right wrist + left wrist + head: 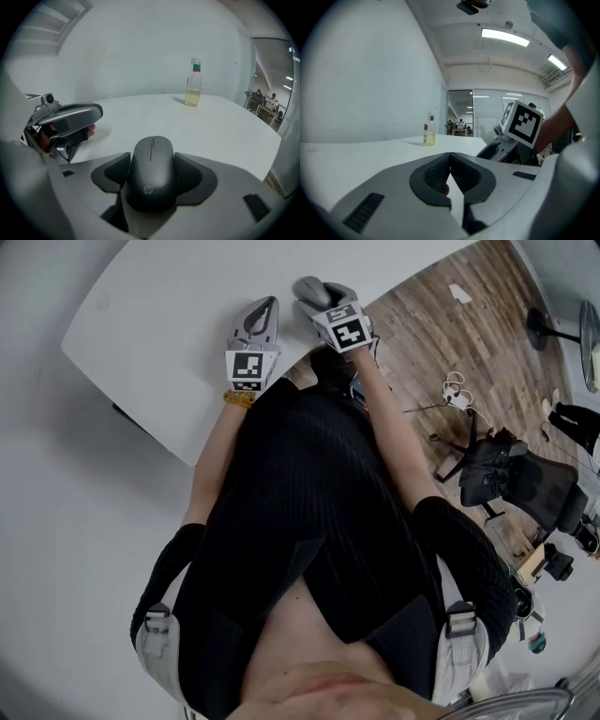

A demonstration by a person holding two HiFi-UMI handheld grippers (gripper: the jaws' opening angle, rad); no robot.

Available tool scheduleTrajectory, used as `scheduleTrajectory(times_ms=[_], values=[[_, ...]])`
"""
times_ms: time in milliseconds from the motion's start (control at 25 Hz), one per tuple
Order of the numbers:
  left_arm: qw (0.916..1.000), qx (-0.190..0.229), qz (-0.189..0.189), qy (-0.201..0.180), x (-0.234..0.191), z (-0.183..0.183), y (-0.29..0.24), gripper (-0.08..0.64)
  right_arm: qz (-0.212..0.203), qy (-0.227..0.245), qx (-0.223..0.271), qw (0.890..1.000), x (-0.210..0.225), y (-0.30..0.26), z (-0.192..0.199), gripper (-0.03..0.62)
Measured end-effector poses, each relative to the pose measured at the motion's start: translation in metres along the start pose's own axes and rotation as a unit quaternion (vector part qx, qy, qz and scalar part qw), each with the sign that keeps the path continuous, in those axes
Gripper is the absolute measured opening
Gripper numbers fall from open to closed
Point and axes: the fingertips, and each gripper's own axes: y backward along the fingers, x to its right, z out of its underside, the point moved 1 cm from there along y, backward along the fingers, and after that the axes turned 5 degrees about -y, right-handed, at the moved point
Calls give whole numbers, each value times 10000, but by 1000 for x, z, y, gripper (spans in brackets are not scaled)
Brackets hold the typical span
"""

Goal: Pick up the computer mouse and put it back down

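Right gripper view: the right tongs (pixel 152 169) clamp a dark grey computer mouse (pixel 151 180) by its two sides.
The left tongs (pixel 450 161) are closed tip to tip with nothing between them, just left of the mouse, over the white surface (pixel 220 129). A bottle (pixel 193 86) of yellowish liquid stands upright well beyond the mouse. Whether the mouse touches the surface cannot be told.

Head overhead, gripper views low — shared bottle (pixel 193 86)
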Motion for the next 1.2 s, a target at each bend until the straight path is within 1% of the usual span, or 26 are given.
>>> scheduleTrajectory(times_ms=[160, 360, 720, 960, 1200], values=[[10000, 5, 8, 2, 0, 0, -3, 12, 79, -12, 73, 9999, 2, 2, 0, 281], [10000, -1, 4, 5, 1, 0, -5, 12, 48, -44, 101, 9999, -3, 8, -3, 281], [10000, -5, 21, 0, 2, 0, -10, 12, 150, -43, 402, 9991, -3, 18, -17, 281], [10000, -22, 28, 6, 3, 1, -13, 12, 295, -32, 769, 9966, -6, 31, -33, 281], [10000, -25, 19, -3, 2, -1, -16, 12, 423, 22, 1373, 9896, -13, 51, -59, 281]])
